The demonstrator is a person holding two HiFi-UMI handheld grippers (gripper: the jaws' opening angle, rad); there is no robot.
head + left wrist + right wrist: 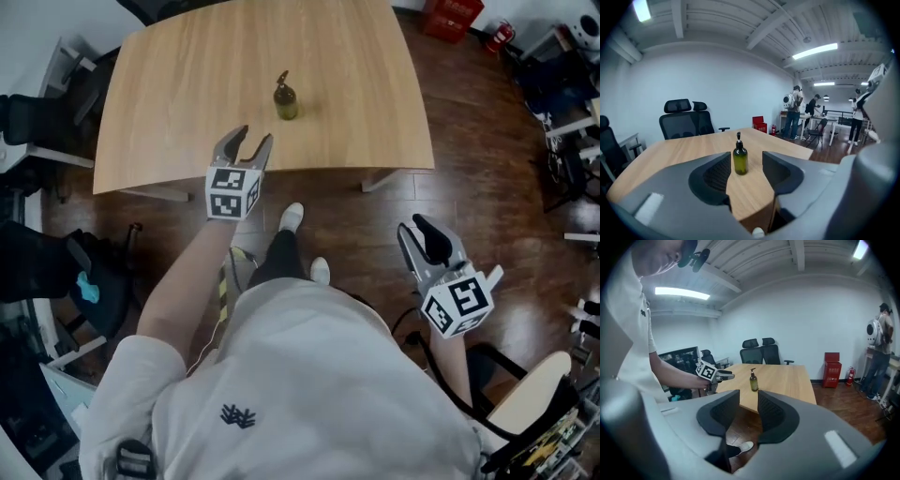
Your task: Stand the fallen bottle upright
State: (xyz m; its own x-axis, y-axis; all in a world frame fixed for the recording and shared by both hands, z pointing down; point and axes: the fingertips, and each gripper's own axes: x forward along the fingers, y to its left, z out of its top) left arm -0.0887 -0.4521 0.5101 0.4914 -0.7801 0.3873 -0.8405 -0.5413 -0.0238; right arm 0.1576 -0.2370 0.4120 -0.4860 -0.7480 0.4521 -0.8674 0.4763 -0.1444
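Head view first: the table (178, 84) is pale wood-grain laminate with rounded corners and a gently curved near edge, set on a dark plank floor (487, 197). The bottle (285, 99) on it is small and round-shouldered, of dark olive-green glossy material with a thin black pump on top. It stands upright, long axis vertical and pump uppermost, about midway across the table and closer to the near edge than the far one, with bare tabletop on every side. The left gripper (255, 137), grey with ribbed dark pads, hangs over the near edge pointing toward the bottle, well short of it. Its jaws stand wide apart with nothing between the pads; in the left gripper view the bottle only shows through the gap, farther along the table. The right gripper (412, 227) is off the table altogether, over the floor beside the person's right side. Its jaws are also parted, more narrowly, and empty. Black mesh office chairs (679, 119) stand at the table's far side, and a red crate (450, 14) sits on the floor past the far right corner.
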